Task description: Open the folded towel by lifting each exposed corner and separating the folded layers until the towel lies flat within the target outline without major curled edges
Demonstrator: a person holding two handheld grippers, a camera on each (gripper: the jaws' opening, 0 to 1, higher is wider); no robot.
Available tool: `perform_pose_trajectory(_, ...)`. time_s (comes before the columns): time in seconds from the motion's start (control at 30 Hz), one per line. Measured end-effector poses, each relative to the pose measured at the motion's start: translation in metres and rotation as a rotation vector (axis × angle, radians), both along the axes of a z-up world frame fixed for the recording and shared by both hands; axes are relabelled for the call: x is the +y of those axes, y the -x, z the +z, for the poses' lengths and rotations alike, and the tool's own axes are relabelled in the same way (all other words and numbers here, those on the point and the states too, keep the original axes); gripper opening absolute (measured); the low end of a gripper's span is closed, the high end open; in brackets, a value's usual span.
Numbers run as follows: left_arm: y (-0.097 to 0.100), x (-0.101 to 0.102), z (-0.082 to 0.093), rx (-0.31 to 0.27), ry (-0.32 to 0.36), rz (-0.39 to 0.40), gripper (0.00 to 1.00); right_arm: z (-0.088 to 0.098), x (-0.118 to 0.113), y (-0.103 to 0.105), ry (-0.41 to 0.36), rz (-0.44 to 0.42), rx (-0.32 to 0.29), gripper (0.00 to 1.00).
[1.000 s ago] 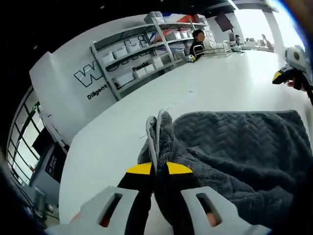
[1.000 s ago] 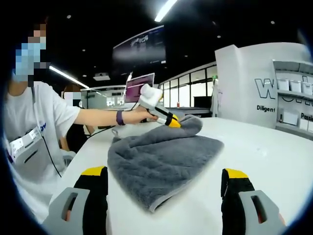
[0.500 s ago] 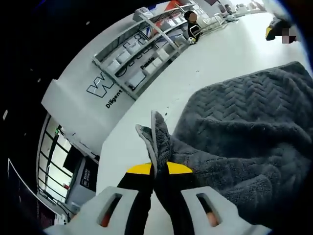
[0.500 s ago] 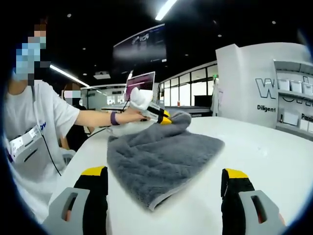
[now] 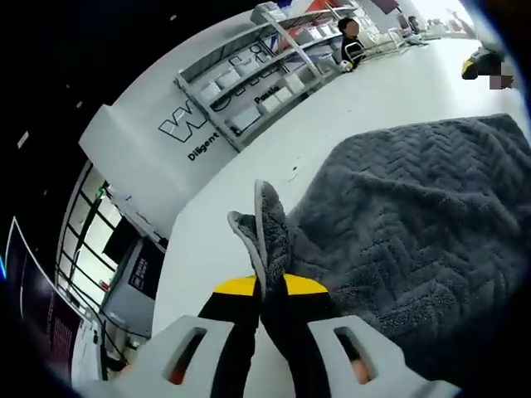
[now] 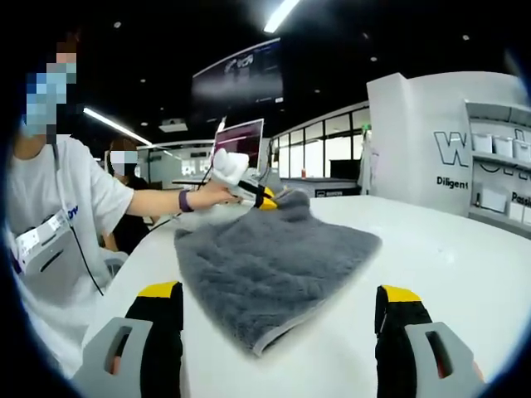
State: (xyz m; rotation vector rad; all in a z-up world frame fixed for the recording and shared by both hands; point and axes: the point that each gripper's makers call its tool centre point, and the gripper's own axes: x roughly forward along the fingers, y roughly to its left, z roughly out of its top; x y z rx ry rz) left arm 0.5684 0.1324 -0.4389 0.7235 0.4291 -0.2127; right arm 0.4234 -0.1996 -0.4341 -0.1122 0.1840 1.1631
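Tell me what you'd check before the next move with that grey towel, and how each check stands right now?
1. Left gripper has a firm hold on the towel corner: ok, jaws closed on it.
2. Right gripper free to help: ok, jaws wide apart, holding nothing.
3. Towel fully flat on the white table: not ok, the held corner is raised.
4. Folded layers all separated: cannot tell.
5. Towel inside the target outline: cannot tell, no outline visible.

The towel (image 6: 270, 269) lies on the table (image 6: 431, 249), ahead of the right gripper (image 6: 282, 319) and between its jaws. The left gripper (image 6: 267, 200) sits at the towel's far corner; shelves (image 5: 265, 70) stand beyond the table.
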Motion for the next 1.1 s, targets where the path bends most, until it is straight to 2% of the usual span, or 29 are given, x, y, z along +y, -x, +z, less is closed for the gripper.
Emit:
perform_pose_trajectory(0.03, 0.002, 0.003, -0.005, 0.018, 0.003, 0.009, 0.09, 0.000, 0.000, 0.000, 0.000, 0.000, 0.001, 0.98)
perform_pose_trajectory(0.37, 0.009, 0.020, -0.019, 0.048, 0.011, 0.050, 0.11, -0.002, 0.002, 0.001, 0.010, 0.002, 0.002, 0.98)
perform_pose_trajectory(0.6, 0.010, 0.027, -0.027, 0.056, 0.043, 0.076, 0.18, -0.002, 0.002, 0.002, 0.009, 0.004, 0.004, 0.98)
perform_pose_trajectory(0.8, 0.020, 0.035, -0.023, 0.036, 0.044, 0.084, 0.25, -0.002, 0.003, 0.002, 0.014, 0.007, -0.001, 0.98)
perform_pose_trajectory(0.97, 0.035, 0.042, -0.009, 0.003, 0.024, 0.092, 0.28, -0.001, 0.002, 0.002, 0.009, 0.003, 0.000, 0.98)
perform_pose_trajectory(1.1, 0.050, 0.035, -0.002, -0.001, 0.097, 0.059, 0.30, -0.003, 0.002, 0.002, 0.016, 0.003, 0.005, 0.98)
